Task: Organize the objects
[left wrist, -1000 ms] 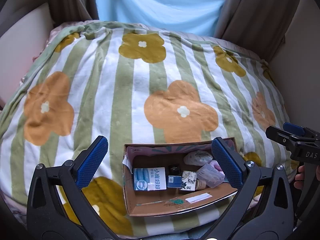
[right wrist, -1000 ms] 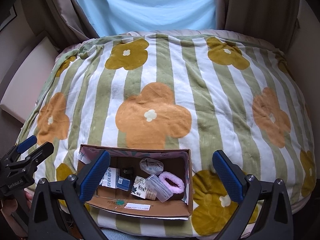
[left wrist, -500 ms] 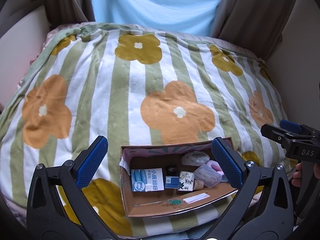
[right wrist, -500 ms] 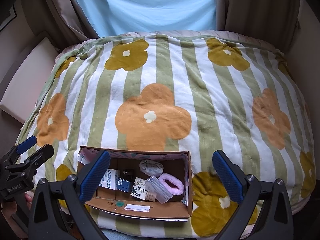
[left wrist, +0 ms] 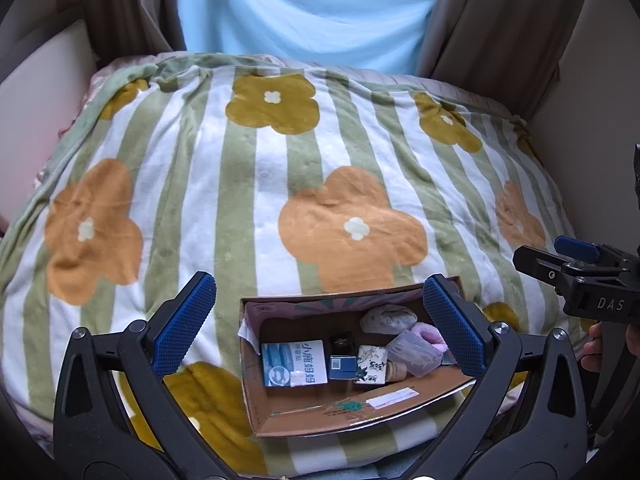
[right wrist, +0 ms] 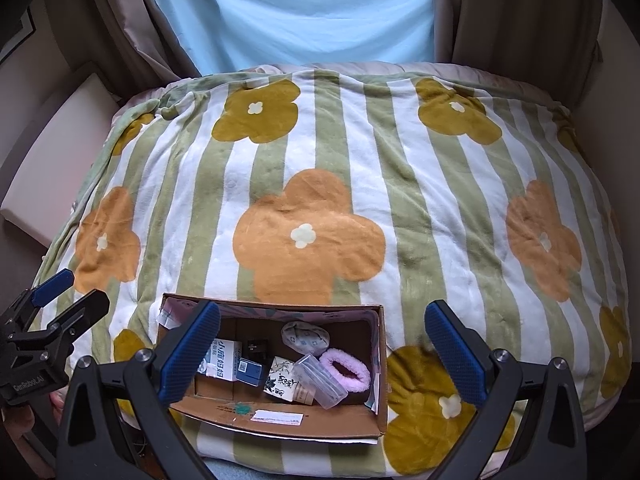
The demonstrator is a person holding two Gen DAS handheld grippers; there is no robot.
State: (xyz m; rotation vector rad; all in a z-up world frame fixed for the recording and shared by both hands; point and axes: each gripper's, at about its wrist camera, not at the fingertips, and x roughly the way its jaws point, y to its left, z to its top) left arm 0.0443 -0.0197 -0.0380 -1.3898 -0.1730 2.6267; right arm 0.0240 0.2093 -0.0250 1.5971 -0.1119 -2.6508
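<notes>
- Since the earlier frames, both views had drifted only slightly: the cardboard box (left wrist: 352,408) sat a touch lower and nearer in each, while its contents kept their places.
- Both tongs stood wide and held nothing. The left gripper (left wrist: 316,328) hung above the box with the box between its pads, and the right gripper (right wrist: 320,354) hung over the right half of the same box.
- Nearest inside lay the white-and-blue carton (left wrist: 294,363) at the left, its long side running left to right; the left gripper seemed the closer one for it.
- Beside it came a small dark blue box (right wrist: 252,372), a patterned packet (right wrist: 282,378) and a clear plastic case (right wrist: 320,380) lying slantwise, its long axis running from near right to far left.
- Further right lay the pink fluffy hair tie (right wrist: 346,370), closer to the right gripper, and behind it a grey printed pouch (right wrist: 306,338) against the far wall.
- Beyond the box the flowered blanket (right wrist: 360,168) spread bare toward the blue curtain (right wrist: 300,12).
</notes>
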